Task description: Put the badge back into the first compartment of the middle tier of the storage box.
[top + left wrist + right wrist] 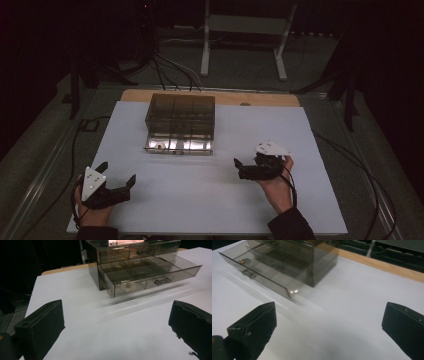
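Smoky drawer box (180,116), no readable writing, bottom drawer (150,273) open

Smoky clear drawer box (135,265), lower drawer (150,275) pulled out, beyond the hand-held gripper's (116,322) spread jaws.

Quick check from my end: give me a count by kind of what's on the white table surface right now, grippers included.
Smoky clear drawer box: 1, its lower drawer pulled out, its upper drawer shut.
Small brass-coloured item in the open drawer: 1, too small to identify.
Grippers: 2, the left gripper and the right gripper, both with jaws apart and holding nothing.
Total: 4.
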